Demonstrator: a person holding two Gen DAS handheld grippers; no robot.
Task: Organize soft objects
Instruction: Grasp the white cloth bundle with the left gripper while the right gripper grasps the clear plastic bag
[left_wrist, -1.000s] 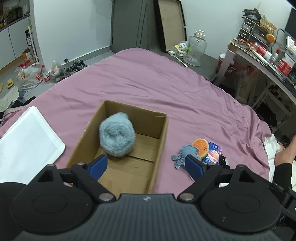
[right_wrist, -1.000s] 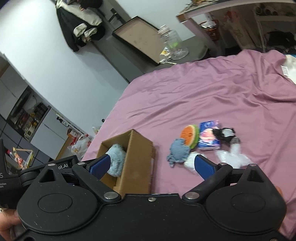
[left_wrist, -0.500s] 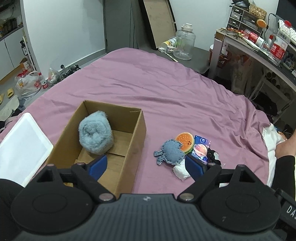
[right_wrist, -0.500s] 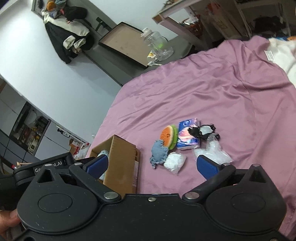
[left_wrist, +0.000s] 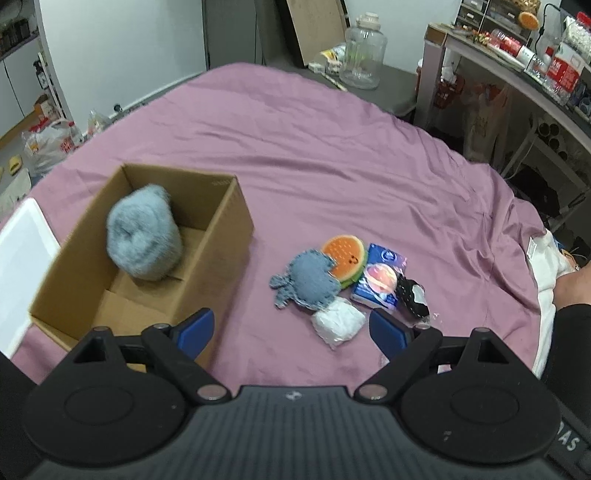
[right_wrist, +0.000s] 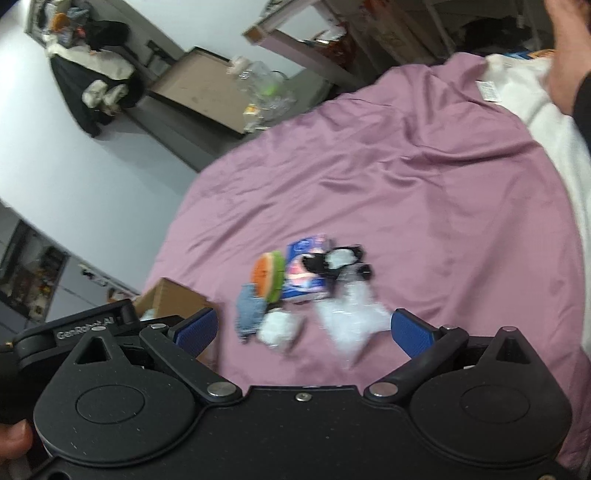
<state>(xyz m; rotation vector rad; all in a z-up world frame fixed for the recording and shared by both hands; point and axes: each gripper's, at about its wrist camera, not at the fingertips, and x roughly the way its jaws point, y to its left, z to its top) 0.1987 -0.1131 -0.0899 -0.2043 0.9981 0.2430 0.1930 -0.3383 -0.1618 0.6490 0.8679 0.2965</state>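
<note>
Covering most of both views, a bed (left_wrist: 332, 147) under a purple sheet carries everything. On its left side stands an open cardboard box (left_wrist: 221, 236), and a fluffy grey-blue ball of soft fabric (left_wrist: 144, 240) sits inside it against the far wall. A white tray (left_wrist: 22, 266) lies just beside the box at the bed's edge.

Near the box, to its right, a small cluster of soft things lies on the sheet: a blue knitted toy (left_wrist: 308, 282) overlapping a watermelon-slice sponge (left_wrist: 345, 254), a blue tissue pack (left_wrist: 380, 280) touching the sponge, a white wad in clear wrap (left_wrist: 338, 323) just below the toy, and a black-and-white piece (left_wrist: 413, 297) at the tissue pack's right edge. In the blurred right wrist view a crumpled clear plastic bag (right_wrist: 347, 321) lies beside them.

The left gripper (left_wrist: 291, 326) hovers above the sheet with its blue fingers (left_wrist: 194, 326) spread wide and nothing between them. The right gripper (right_wrist: 303, 328) is likewise held over the cluster, fingers (right_wrist: 410, 332) spread apart and empty.
</note>
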